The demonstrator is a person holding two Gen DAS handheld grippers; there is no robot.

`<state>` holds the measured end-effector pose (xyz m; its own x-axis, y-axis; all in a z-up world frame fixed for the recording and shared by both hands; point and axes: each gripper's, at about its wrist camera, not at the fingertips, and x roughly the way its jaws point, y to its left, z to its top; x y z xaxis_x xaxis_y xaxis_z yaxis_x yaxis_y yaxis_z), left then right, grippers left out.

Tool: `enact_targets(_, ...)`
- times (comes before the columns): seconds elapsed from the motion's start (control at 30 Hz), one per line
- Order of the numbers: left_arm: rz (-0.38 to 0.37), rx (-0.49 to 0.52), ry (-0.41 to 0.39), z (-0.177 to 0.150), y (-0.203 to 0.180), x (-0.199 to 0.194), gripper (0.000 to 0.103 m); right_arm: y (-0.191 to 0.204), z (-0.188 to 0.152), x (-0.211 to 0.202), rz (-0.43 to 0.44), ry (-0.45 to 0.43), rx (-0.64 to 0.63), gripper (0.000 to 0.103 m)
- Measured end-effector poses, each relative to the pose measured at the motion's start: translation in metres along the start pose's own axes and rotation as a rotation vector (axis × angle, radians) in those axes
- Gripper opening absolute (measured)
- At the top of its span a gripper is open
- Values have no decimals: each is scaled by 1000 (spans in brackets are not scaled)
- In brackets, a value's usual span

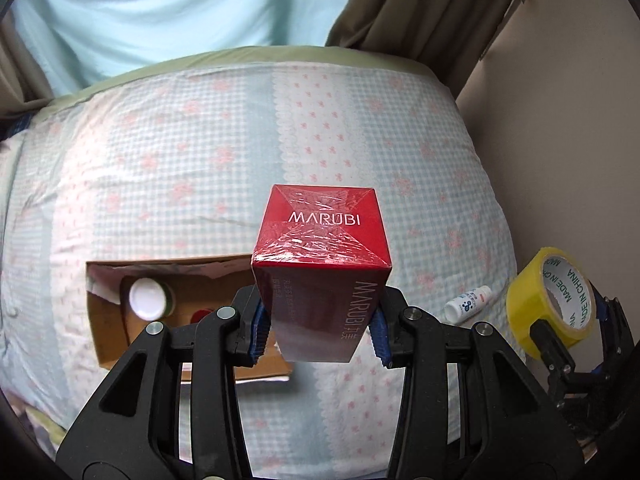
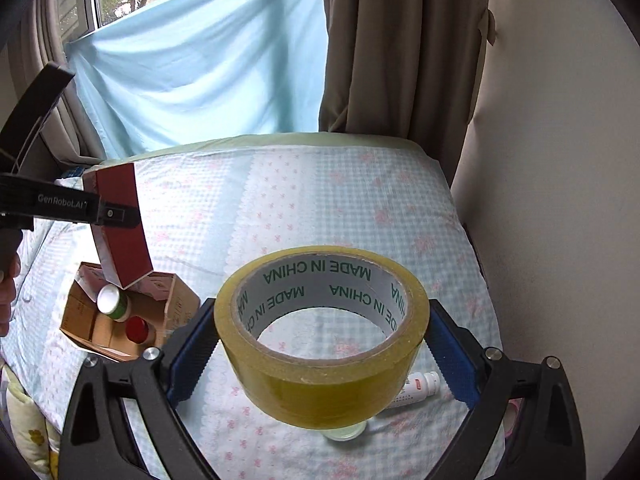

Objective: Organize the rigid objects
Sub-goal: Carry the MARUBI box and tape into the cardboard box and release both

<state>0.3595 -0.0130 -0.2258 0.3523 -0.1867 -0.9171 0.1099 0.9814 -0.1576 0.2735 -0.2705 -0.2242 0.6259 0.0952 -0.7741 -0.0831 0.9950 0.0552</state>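
Observation:
My left gripper (image 1: 320, 322) is shut on a red MARUBI box (image 1: 320, 248), held in the air just right of and above an open cardboard box (image 1: 108, 336); the red box also shows in the right wrist view (image 2: 122, 224). The cardboard box (image 2: 80, 312) holds a white-capped jar (image 1: 147, 298) and a red-capped jar (image 2: 138, 330). My right gripper (image 2: 322, 344) is shut on a yellow tape roll (image 2: 320, 380), held above the bed; the roll also shows at the right in the left wrist view (image 1: 548, 300).
A small white bottle (image 1: 468, 304) lies on the checked bedspread (image 1: 200, 160) between the two grippers. A clear round object (image 2: 344, 432) shows under the tape roll. A wall (image 2: 560, 200) runs along the bed's right side; curtains (image 2: 400, 60) hang beyond it.

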Motion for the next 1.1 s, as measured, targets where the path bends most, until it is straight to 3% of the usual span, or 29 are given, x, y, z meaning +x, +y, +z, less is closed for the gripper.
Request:
enact_targets(0.27,-18,-39,-4,-26,133,-45,37,103,10,-33,17,-14,59,96)
enact_targets(0.57,-24,-44,46,-46,242,-40,37,211,8,-8,87,55,165,96)
enact_targets(0.8,-41,-87,88,-58,279,-11,37,255,5,40,138,168,230,96)
enact_targets(1.1,-20,-93,200,-74,298,56,37,275,-12,136,176,362,326,96)
